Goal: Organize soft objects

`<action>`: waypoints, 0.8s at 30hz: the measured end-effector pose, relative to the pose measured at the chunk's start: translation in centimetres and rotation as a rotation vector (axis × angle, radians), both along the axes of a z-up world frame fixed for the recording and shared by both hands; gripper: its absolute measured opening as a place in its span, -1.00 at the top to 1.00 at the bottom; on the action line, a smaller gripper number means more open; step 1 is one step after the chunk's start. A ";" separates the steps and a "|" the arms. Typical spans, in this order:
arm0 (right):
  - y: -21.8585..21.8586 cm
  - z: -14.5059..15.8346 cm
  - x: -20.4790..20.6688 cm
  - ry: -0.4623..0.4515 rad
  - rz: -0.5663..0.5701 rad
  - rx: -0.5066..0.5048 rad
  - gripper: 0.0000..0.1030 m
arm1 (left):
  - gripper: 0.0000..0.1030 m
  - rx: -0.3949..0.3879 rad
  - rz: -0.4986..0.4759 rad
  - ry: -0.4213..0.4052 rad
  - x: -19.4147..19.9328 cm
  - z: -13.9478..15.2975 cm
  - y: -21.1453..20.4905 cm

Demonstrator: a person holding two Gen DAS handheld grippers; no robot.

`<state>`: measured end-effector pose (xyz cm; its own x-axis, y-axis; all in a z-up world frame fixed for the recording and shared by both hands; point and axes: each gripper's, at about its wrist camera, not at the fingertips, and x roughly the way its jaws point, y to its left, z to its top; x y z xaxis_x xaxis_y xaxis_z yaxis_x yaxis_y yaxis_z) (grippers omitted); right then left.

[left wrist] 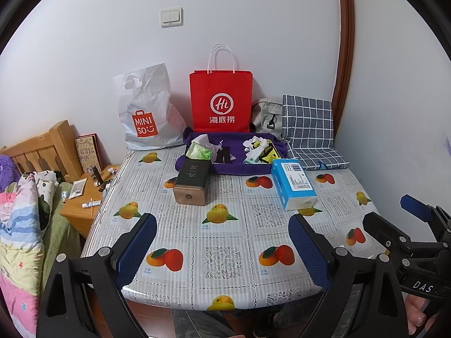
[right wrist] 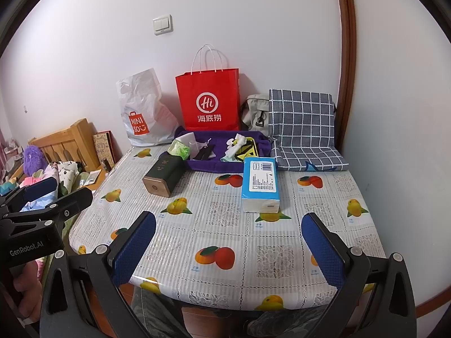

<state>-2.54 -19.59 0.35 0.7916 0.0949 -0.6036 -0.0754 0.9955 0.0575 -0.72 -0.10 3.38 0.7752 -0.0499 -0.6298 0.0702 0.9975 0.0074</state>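
The soft objects (left wrist: 255, 148) lie jumbled on the purple tray (left wrist: 197, 166) at the upper centre of the frame, behind the dark tin (left wrist: 192, 181) and the blue tissue pack (left wrist: 293, 184); a reach over these could likely knock them aside. The left gripper (left wrist: 222, 249) and right gripper (right wrist: 228, 250) hover low over the bench's (right wrist: 253, 225) near edge, jaws wide apart and holding nothing.

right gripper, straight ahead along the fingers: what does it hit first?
Likely the blue-and-white tissue pack lying on the fruit-print tablecloth, roughly centred ahead of the open right gripper. Depth unclear; it might pass above it.
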 end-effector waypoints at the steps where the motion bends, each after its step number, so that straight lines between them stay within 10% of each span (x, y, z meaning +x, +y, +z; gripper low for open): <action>1: 0.0 0.0 0.0 -0.001 -0.001 0.000 -0.98 | -0.84 0.000 0.000 0.000 0.0 0.0 0.0; 24: 0.1 0.2 -0.2 -0.004 -0.006 -0.004 -0.98 | -0.84 0.000 0.001 -0.001 0.1 0.0 -0.1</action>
<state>-2.71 -19.44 0.53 0.7945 0.0878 -0.6008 -0.0697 0.9961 0.0534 -0.64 -0.21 3.39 0.7761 -0.0493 -0.6287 0.0694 0.9976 0.0074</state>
